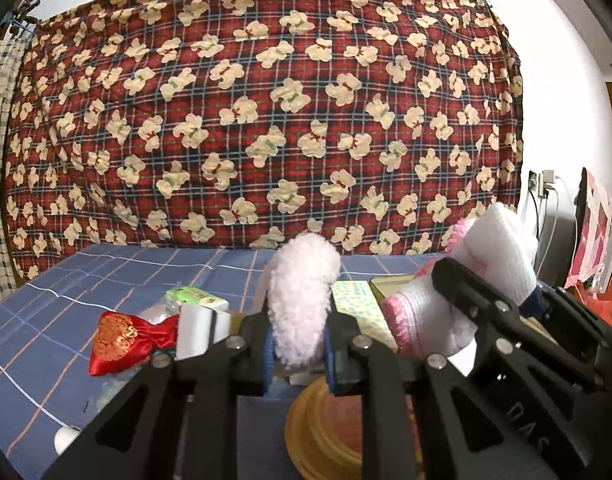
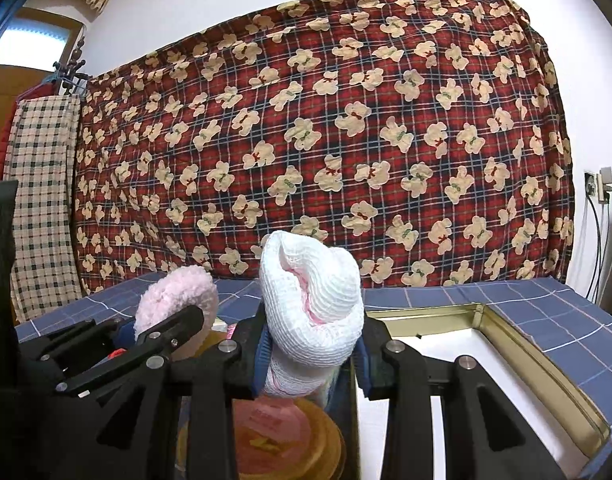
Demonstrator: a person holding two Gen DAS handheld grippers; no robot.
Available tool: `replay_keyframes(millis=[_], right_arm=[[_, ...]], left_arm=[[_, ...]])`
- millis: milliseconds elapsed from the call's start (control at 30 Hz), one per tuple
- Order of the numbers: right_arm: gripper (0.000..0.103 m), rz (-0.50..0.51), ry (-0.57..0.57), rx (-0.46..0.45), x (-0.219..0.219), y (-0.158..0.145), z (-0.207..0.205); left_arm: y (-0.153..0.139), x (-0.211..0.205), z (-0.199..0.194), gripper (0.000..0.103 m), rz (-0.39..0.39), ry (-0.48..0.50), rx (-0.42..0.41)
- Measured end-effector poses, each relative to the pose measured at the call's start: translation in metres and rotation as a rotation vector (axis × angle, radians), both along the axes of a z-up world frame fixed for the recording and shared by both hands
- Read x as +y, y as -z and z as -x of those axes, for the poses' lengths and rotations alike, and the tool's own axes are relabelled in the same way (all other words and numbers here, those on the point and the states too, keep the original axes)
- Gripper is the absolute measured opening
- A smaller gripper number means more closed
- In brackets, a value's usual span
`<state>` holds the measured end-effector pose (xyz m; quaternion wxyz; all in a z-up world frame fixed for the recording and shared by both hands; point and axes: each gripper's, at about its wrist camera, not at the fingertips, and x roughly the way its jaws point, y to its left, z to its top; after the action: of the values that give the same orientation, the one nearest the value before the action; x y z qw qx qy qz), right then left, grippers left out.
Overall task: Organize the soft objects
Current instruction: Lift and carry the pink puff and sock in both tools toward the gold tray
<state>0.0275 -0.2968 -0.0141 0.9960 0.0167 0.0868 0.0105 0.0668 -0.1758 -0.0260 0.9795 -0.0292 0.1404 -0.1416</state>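
My left gripper (image 1: 298,344) is shut on a fluffy pale pink sock (image 1: 300,300), held upright above the table. My right gripper (image 2: 312,354) is shut on a white knitted sock with pink trim (image 2: 312,300), also held up. The right gripper with the white sock (image 1: 458,292) shows at the right of the left wrist view. The left gripper with the pink sock (image 2: 178,300) shows at the left of the right wrist view. A gold metal tin (image 2: 518,344), open with a white inside, lies on the blue checked tablecloth (image 2: 566,320) below and right of the right gripper.
A red satin pouch (image 1: 126,340), a white sponge block (image 1: 202,328) and a green-white packet (image 1: 198,298) lie left of my left gripper. A yellow-patterned box (image 1: 358,308) and a round woven basket (image 1: 326,428) lie below. A bear-print plaid quilt (image 1: 266,120) hangs behind.
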Motion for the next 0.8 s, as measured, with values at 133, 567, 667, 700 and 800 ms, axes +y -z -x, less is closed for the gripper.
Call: replay_keyframes(millis=[133, 567, 667, 700, 800], right_arm=[[0.037, -0.002, 0.014, -0.006, -0.006, 0.000, 0.005], [0.037, -0.028, 0.039, -0.002, -0.022, 0.000, 0.013], [0.037, -0.020, 0.038, -0.010, -0.023, -0.001, 0.015], [0.037, -0.009, 0.039, -0.009, -0.024, 0.000, 0.015], [0.037, -0.010, 0.041, 0.000, -0.029, 0.000, 0.017]], left_arm=[[0.000, -0.007, 0.003, 0.017, 0.006, 0.019, -0.002], [0.000, -0.020, 0.004, 0.017, 0.020, 0.062, 0.012], [0.001, -0.024, 0.002, 0.017, 0.017, 0.075, 0.032], [0.001, -0.025, 0.002, 0.017, 0.022, 0.080, 0.038], [0.001, -0.031, 0.002, 0.017, 0.025, 0.095, 0.053]])
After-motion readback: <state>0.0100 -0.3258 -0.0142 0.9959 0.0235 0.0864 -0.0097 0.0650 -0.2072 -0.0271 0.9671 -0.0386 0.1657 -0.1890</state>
